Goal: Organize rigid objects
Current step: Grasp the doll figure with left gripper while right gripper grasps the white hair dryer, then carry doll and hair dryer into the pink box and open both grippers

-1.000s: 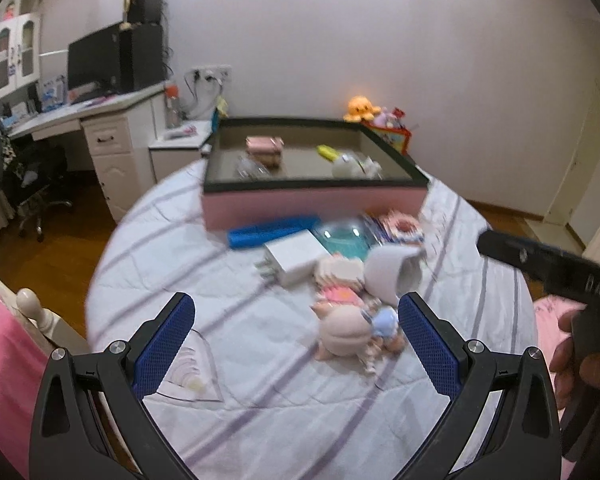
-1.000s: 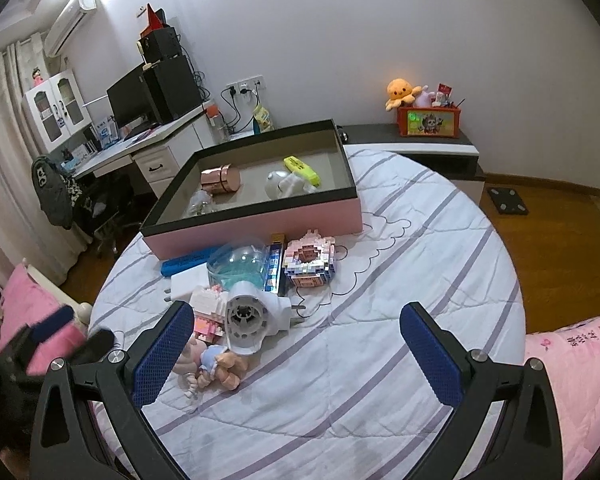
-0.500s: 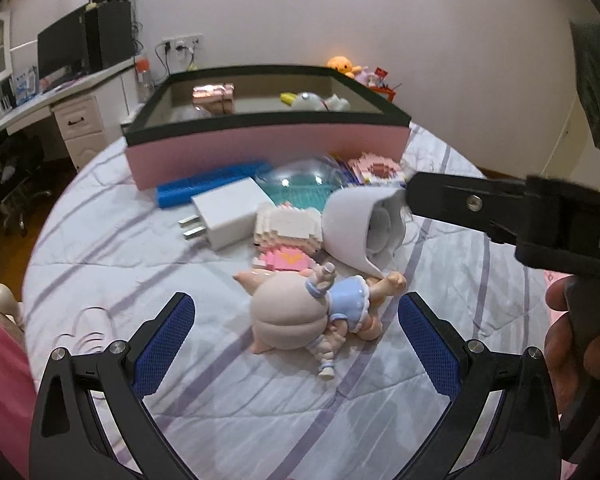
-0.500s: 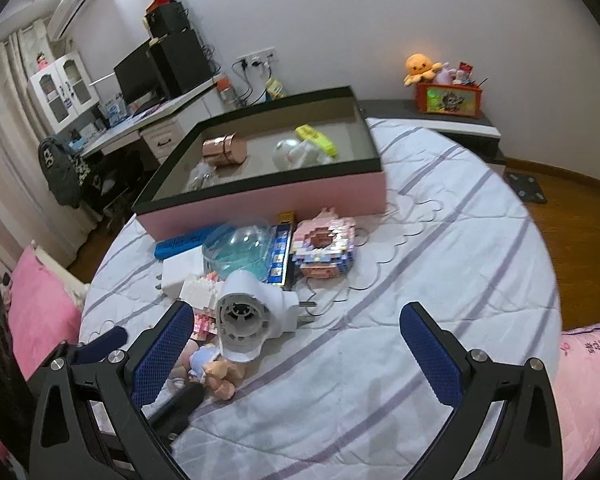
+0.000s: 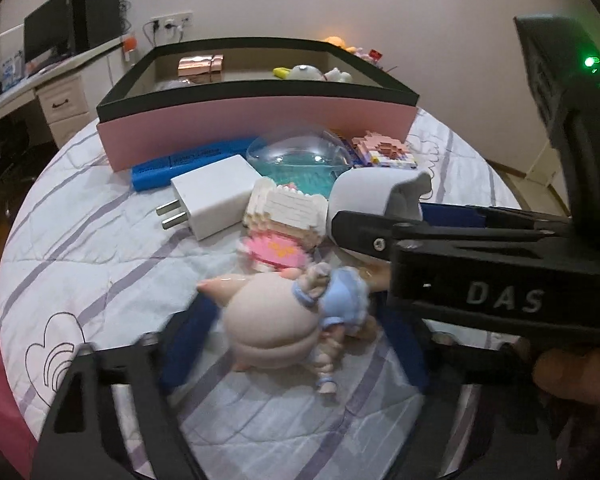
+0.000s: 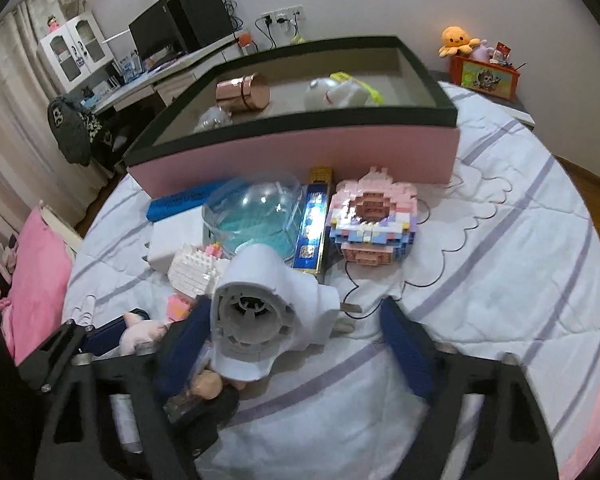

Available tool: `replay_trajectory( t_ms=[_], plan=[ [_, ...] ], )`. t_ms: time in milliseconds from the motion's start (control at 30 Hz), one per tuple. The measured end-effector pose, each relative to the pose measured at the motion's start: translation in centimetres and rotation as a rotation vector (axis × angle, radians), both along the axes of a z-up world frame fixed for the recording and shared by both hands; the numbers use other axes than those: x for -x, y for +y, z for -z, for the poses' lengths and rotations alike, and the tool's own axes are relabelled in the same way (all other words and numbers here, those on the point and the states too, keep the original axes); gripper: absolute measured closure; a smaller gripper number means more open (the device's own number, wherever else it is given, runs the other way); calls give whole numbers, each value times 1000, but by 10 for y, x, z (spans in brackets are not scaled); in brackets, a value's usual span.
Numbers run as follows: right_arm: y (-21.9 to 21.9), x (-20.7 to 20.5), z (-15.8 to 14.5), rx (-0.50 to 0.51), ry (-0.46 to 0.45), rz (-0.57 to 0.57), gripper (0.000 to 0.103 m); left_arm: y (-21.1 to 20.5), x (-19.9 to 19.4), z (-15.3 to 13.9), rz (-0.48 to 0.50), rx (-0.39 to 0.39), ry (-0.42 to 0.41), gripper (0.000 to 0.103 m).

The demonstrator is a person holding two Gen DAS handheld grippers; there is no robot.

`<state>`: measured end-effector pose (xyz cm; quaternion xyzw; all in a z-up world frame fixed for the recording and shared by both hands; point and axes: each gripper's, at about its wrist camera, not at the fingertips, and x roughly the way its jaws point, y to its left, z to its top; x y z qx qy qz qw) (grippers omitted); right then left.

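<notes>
Home bedroom: quilted bed (image 6: 500,280), pink pillow (image 6: 36,280), desk with monitor (image 6: 152,36), plush octopus (image 6: 456,40).

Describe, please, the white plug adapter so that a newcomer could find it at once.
Start at the pink box on the bed. In front of it lie a blue bar and a clear dome; the white plug adapter sits between them. Only it has two metal prongs.

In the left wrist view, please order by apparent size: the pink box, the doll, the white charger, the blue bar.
1. pink box
2. doll, though it lies nearest the camera, so it looks enlarged
3. white charger and blue bar: too alike to rank; the bar is partly hidden.
</notes>
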<state>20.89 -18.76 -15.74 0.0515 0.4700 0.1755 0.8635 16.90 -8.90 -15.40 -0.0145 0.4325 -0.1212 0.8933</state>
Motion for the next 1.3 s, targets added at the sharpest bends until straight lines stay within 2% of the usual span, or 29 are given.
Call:
replay_trajectory(
  t_ms=[33, 367, 700, 1000, 1300],
  plan=[
    [0, 2, 0, 0, -10, -2, 29, 1, 2, 0, 7, 3, -1, 32],
    [-21, 18, -4, -26, -15, 31, 29, 15, 6, -3, 3, 52, 1, 32],
    [-25, 24, -21, -46, -50, 41, 29, 36, 19, -18, -38, 56, -36, 32],
    [-16, 18, -46, -46, -102, 19, 29, 57, 13, -53, -71, 60, -119, 32],
    [-13, -14, -88, -17, -203, 17, 29, 86, -32, -94, -121, 36, -235, 32]
  ],
)
